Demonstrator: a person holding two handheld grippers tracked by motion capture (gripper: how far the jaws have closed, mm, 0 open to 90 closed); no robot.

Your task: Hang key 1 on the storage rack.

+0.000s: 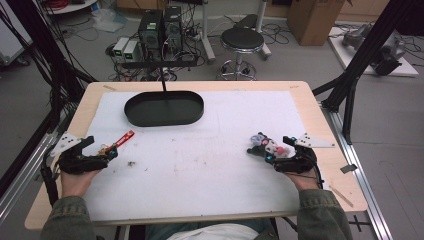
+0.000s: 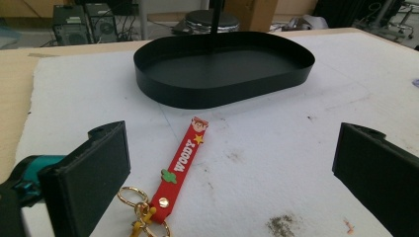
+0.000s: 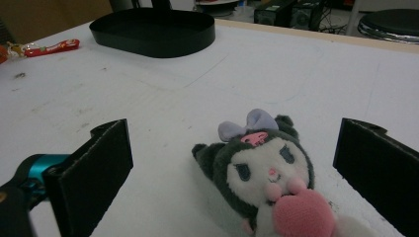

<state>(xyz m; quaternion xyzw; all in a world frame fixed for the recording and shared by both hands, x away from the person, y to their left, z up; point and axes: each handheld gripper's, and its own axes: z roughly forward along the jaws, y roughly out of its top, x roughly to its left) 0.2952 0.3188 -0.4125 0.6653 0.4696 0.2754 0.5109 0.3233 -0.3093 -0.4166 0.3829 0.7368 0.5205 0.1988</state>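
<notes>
1. Left gripper (image 2: pixel 232 173): fingers wide open, keychain (image 2: pixel 180 165) lying flat between them, untouched. Lower squarely and pinch the strap's edges.
2. Right gripper (image 3: pixel 237 177): fingers open around the plush (image 3: pixel 267 177). Squeeze its head gently.
3. Tray (image 1: pixel 164 108) lies beyond both.

"WOODY" in white capitals — along red key strap (image 2: pixel 182 163), beside yellow star; no other text legible.

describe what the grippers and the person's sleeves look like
Both the left gripper and the right gripper are black, each with two flat rectangular black jaws, a teal part beside the base of one jaw and a grey three-cornered plate on top. A black cable trails from the right one. The sleeves are olive green.
</notes>
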